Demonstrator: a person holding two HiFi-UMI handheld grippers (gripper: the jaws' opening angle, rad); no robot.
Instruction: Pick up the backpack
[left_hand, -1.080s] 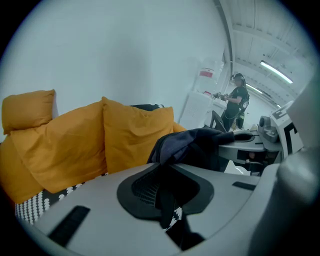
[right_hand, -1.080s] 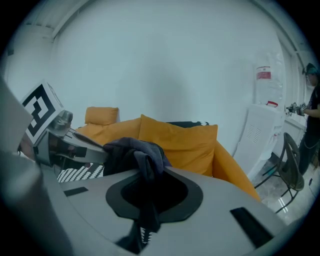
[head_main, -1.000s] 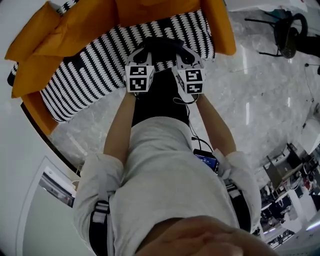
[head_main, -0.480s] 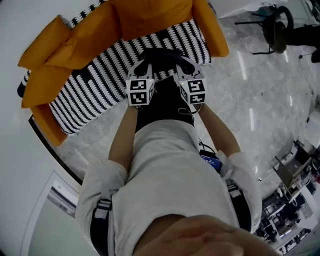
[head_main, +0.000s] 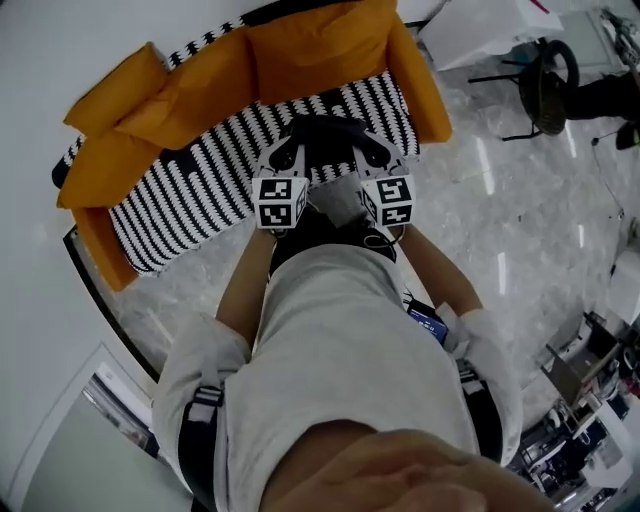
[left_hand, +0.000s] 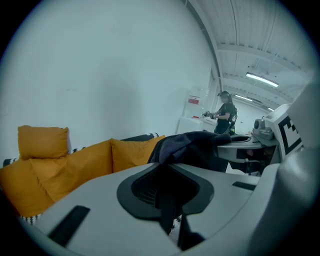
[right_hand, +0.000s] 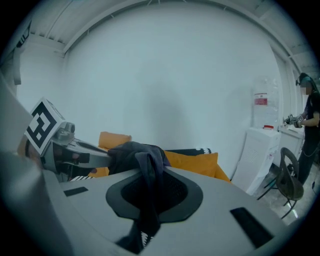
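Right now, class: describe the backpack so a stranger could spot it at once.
Find the orange sofa with the striped seat. In front of it, the backpack hangs between the left gripper and right gripper, each shut on its fabric. It is the only dark thing against the bright cushions.

One backpack (head_main: 325, 135), one sofa (head_main: 180, 190), one office chair (head_main: 545, 85); two grippers: left gripper (head_main: 288, 152), right gripper (head_main: 374, 152).
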